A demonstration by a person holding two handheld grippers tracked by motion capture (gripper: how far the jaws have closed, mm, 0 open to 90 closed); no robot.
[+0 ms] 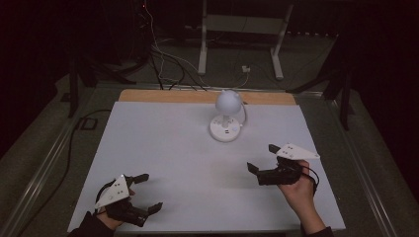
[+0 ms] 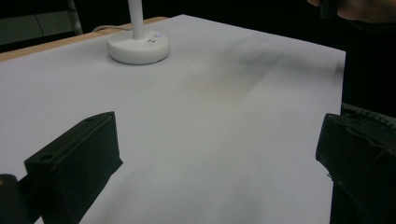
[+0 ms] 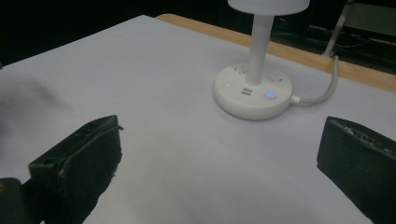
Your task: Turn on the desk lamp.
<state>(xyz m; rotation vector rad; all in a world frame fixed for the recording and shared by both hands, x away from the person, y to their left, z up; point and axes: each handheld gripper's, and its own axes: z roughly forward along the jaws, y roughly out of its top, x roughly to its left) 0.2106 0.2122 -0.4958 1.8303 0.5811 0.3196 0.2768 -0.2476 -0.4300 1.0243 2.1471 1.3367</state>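
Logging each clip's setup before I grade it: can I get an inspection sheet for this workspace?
Surface: white table top, wooden strip along its far edge.
Job's things: white desk lamp, round base with sockets, blue light lit on the base, standing upright near the far edge.
Clutter: nothing seen.
Grippers: left claw open, holding nothing, near the front left; right claw open, holding nothing, pointing toward the lamp but apart from it.
Cables: lamp cord runs off the far edge; loose wires on the floor.
Surroundings: dark room, white stand legs behind.
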